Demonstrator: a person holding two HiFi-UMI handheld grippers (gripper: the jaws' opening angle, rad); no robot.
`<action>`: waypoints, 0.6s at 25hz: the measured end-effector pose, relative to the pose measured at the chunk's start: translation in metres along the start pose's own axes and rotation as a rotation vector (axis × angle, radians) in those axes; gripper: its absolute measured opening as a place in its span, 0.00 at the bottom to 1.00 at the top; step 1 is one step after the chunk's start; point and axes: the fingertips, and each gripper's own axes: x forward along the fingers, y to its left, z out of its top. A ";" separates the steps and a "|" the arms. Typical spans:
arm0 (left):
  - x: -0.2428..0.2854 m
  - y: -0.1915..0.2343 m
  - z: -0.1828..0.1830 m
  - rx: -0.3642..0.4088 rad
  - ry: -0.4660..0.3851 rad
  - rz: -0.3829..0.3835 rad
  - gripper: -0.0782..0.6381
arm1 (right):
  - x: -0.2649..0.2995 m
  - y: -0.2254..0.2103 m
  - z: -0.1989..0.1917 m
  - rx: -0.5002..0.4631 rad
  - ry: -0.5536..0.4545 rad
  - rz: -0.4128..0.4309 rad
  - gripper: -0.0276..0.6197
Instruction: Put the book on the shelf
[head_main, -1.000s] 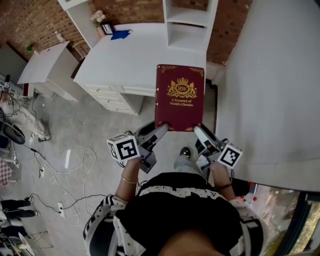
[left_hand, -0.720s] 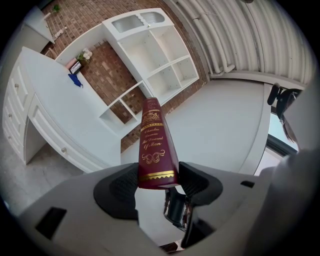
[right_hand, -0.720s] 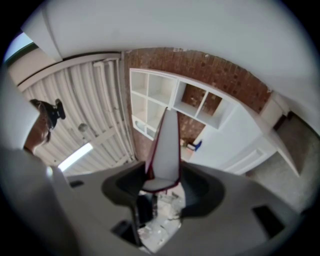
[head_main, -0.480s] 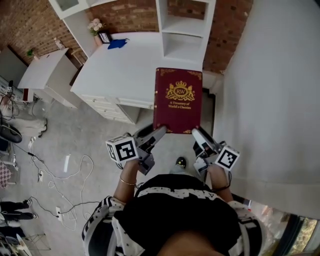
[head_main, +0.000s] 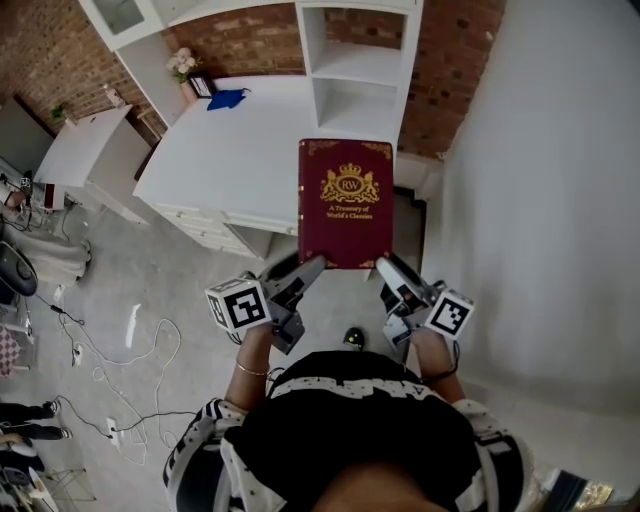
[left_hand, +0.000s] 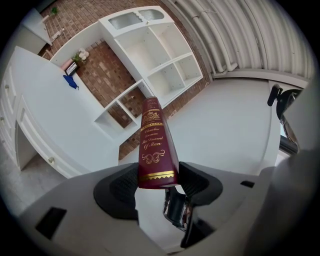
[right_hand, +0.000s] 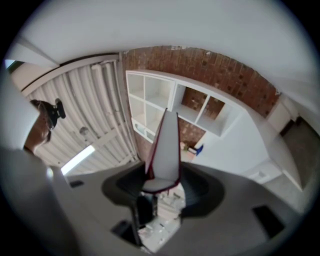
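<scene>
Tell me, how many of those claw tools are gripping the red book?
2. The left gripper clamps the dark red book at its near corner on the spine side; the right gripper clamps the near corner on the page-edge side. No other gripper is in view.

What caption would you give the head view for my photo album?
A person holds a red book with the left tool and right tool, facing a white desk and shelf.
</scene>
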 end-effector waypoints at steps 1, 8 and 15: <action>0.004 0.002 0.001 0.003 -0.003 0.001 0.49 | 0.000 -0.003 0.003 0.001 0.001 0.001 0.40; 0.061 0.015 0.014 0.013 0.001 0.027 0.49 | 0.009 -0.044 0.049 0.023 0.008 0.013 0.40; 0.076 0.016 0.015 -0.003 -0.006 0.045 0.49 | 0.006 -0.055 0.061 0.052 -0.010 0.018 0.40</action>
